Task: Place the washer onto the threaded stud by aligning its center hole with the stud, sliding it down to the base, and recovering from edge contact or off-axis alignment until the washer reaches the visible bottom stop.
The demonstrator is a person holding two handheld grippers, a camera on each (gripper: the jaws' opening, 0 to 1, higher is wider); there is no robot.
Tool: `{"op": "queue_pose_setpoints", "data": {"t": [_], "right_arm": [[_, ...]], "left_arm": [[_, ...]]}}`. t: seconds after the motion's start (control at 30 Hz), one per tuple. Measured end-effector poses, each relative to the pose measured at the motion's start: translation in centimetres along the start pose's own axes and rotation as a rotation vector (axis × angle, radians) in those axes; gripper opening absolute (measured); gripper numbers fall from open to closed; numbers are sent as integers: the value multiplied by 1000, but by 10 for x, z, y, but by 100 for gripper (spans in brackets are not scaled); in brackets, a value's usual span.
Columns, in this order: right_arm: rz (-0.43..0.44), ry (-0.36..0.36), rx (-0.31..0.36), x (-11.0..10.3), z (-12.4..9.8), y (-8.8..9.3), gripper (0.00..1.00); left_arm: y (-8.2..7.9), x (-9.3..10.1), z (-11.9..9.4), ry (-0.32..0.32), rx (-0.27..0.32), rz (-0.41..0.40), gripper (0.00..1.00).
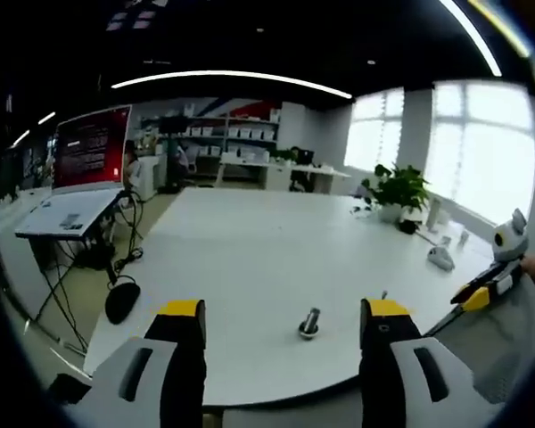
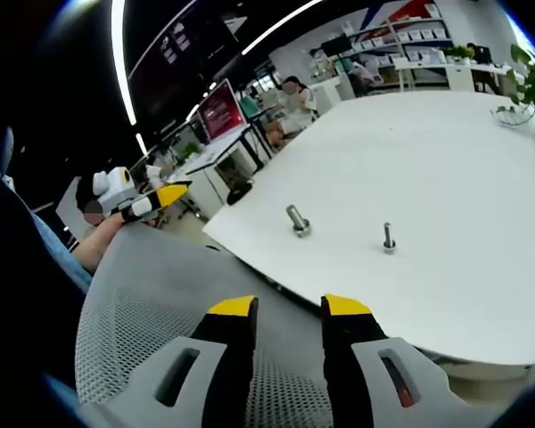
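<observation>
Both yellow-tipped grippers, left (image 1: 283, 325) and right (image 2: 288, 312), hang released and empty. A short threaded metal stud (image 2: 298, 220) stands upright on the white table (image 2: 446, 160). A second, slimmer metal stud (image 2: 389, 237) stands nearby, possibly with the washer at its base.

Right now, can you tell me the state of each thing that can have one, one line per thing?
left gripper: open, empty, above the near table edge
right gripper: open, empty, over the mesh chair back
threaded stud: upright on the white table; whether a washer is on it, cannot tell
large bolt: standing, tilted
red monitor: on
potted plant: upright
</observation>
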State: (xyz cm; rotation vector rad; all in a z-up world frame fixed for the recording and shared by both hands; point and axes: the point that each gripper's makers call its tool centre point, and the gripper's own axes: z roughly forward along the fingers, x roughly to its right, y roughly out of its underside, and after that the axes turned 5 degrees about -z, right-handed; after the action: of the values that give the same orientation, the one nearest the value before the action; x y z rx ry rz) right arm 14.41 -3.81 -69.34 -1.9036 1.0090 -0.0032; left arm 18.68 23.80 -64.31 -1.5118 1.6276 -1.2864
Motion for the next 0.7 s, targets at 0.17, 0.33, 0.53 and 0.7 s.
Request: {"op": "queue_pose_setpoints", "data": {"t": [0.17, 0.33, 0.53, 0.7], "right_arm": [[-1, 9, -3, 1, 0, 0, 34], [-3, -1, -29, 0, 2, 3, 34], [9, 9, -24, 1, 1, 3, 34], [9, 6, -26, 1, 1, 4, 34]], "left_arm": [[0, -4, 1, -19, 3, -5, 59], [4, -3, 1, -13, -22, -21, 52], [4, -6, 0, -26, -18, -30, 52], [8, -5, 0, -24, -38, -36, 51]]}}
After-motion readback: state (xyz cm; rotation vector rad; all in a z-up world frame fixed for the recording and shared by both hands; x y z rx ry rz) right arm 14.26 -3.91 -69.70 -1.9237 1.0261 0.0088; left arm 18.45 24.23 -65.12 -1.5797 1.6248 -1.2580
